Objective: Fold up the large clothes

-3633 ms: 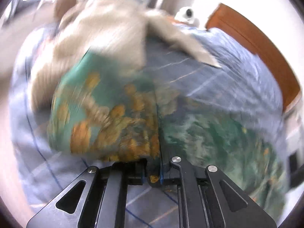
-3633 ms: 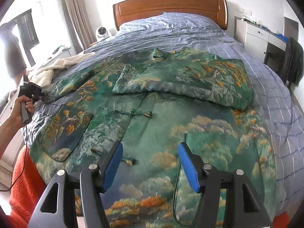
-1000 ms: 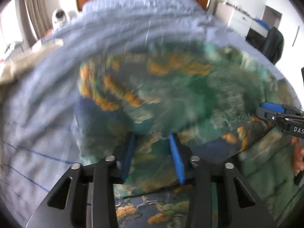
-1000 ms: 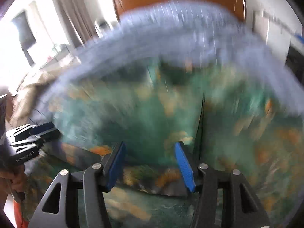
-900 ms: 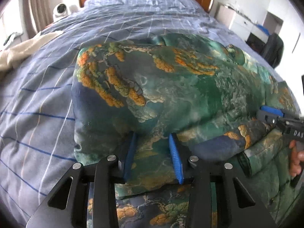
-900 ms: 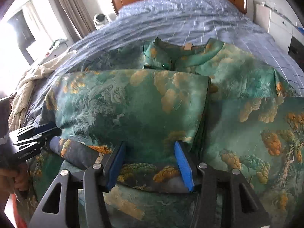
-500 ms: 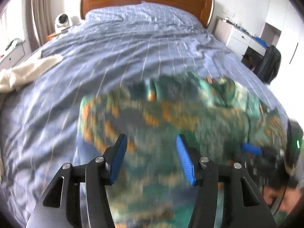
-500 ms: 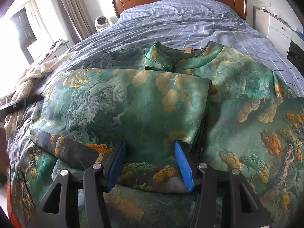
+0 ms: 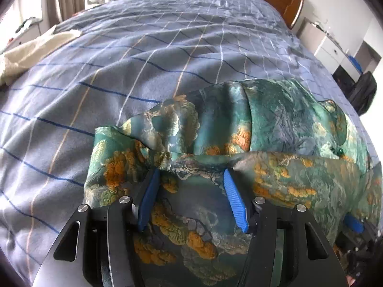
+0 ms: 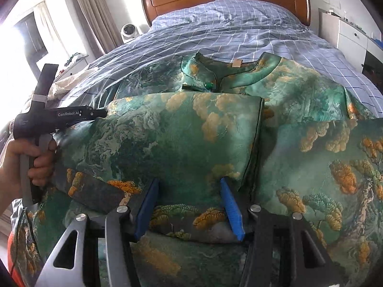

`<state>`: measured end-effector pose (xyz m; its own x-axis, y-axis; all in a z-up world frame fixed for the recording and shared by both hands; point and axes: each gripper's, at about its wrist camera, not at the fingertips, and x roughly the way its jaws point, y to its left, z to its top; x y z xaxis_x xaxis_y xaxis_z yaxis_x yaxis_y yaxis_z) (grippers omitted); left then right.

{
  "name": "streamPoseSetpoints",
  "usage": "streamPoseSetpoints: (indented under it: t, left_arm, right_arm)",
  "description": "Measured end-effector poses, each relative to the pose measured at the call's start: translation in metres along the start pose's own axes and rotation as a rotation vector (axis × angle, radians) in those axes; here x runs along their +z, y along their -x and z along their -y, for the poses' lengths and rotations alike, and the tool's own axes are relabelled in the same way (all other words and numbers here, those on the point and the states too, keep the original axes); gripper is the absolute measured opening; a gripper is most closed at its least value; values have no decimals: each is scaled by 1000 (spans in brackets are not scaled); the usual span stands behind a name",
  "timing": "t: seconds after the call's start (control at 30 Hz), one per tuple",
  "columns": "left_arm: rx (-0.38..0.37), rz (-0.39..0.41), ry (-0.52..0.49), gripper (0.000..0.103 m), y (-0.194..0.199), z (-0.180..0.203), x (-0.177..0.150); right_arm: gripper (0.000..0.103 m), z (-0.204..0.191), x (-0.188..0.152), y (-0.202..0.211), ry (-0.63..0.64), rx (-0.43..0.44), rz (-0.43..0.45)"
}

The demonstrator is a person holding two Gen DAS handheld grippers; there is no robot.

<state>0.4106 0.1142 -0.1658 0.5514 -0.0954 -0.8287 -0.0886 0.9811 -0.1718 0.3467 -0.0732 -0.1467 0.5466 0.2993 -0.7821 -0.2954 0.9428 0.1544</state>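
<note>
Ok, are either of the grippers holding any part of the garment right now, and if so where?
Nothing is held. The left gripper and the right gripper both stand open, fingers spread over the folded green garment, with no fabric pinched between them.

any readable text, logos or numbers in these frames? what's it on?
"GenRobot.AI": white print on the side of the left gripper, seen in the right wrist view.
A few tiny marks follow that print; too small to read.
The tan tag inside the garment collar shows no legible text.
Nothing readable in the left wrist view.
</note>
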Motion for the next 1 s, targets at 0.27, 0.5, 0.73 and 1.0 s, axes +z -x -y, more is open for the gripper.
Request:
streamPoseSetpoints:
  t: [0.27, 0.5, 0.73, 1.0]
  left_arm:
    - [0, 33, -138, 78, 60, 11, -55]
    - [72, 12, -176, 78, 68, 20, -68]
    - [-51, -7, -255, 83, 124, 20, -140]
    - [-29, -1, -445, 91, 177, 34, -243]
  right_arm:
    - [54, -1, 0, 1, -1, 1, 1]
    - [56, -11, 4, 12, 48, -44, -15]
    - [56, 6, -41, 102, 63, -47, 2]
    - [56, 34, -155, 169, 78, -104, -95]
